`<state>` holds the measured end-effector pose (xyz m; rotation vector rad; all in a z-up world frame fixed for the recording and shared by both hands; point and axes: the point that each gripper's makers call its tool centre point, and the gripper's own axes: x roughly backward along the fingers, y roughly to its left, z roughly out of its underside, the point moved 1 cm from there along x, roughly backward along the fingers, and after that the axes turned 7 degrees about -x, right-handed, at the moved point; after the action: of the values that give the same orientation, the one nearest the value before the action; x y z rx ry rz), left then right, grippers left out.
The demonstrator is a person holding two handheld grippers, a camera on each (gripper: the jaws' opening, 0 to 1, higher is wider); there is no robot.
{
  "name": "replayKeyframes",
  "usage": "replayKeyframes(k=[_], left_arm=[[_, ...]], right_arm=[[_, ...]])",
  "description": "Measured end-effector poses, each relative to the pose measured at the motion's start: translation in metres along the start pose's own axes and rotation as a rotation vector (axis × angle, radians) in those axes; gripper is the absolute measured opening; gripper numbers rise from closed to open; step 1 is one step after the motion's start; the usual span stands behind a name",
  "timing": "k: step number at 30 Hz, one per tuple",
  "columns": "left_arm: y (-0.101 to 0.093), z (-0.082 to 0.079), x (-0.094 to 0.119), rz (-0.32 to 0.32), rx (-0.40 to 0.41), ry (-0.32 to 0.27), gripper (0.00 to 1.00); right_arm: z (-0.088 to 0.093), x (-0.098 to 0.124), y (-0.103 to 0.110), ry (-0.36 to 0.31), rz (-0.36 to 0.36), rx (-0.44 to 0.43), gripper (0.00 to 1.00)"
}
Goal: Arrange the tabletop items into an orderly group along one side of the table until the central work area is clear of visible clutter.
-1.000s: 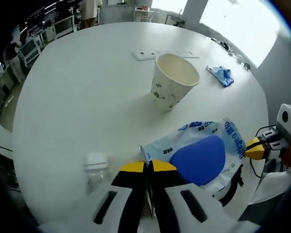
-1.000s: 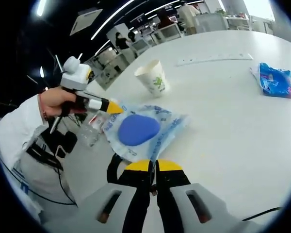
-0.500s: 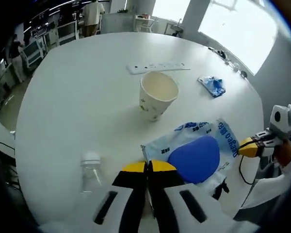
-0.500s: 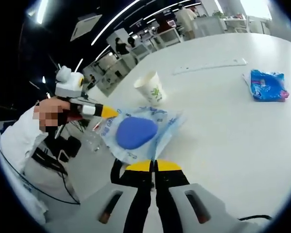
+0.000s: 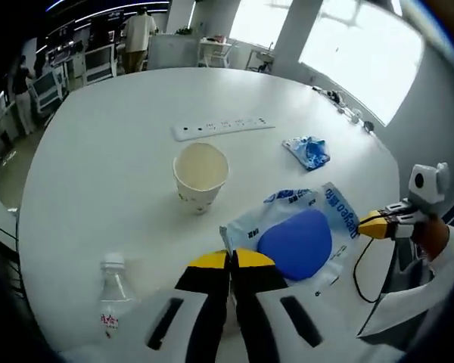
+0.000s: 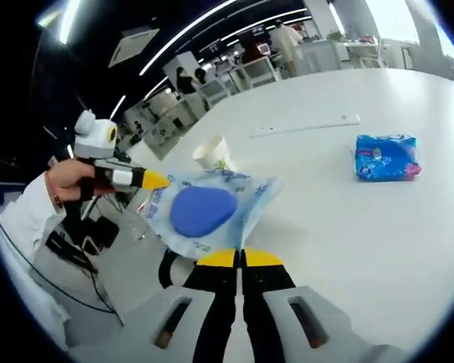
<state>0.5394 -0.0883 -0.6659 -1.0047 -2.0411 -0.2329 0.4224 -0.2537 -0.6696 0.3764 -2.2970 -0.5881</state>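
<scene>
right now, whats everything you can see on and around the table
table: 1, white, round, under everything
paper cup: 1, cream, upright, mid-table
power strip: 1, white, beyond cup
small packet: 1, blue, crumpled, far side
plastic bottle: 1, clear, near edge
pouch: 1, pale with blue oval, pinched at opposite edges by both grippers
left gripper: yellow-tipped, shut on pouch
right gripper: yellow-tipped, shut on pouch

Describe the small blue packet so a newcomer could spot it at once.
On the round white table, look beyond the paper cup and near the white power strip. The small crumpled blue packet lies alone there, much smaller than the blue-and-white bag held between both tongs.
</scene>
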Motion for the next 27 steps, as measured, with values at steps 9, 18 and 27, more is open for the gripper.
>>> replayKeyframes(k=[9,18,27], left_arm=[[-0.023,-0.023,-0.002,0.025,-0.001,-0.049,0.00],[-0.037,-0.053,-0.011,0.043,-0.027,-0.080,0.00],[-0.045,-0.080,-0.027,0.030,-0.072,-0.098,0.00]], right_arm=[[-0.022,0.020,-0.016,-0.040,0.039,0.052,0.00],[-0.043,0.032,-0.031,-0.088,0.068,0.057,0.00],[-0.067,0.033,-0.050,-0.130,0.100,0.078,0.00]])
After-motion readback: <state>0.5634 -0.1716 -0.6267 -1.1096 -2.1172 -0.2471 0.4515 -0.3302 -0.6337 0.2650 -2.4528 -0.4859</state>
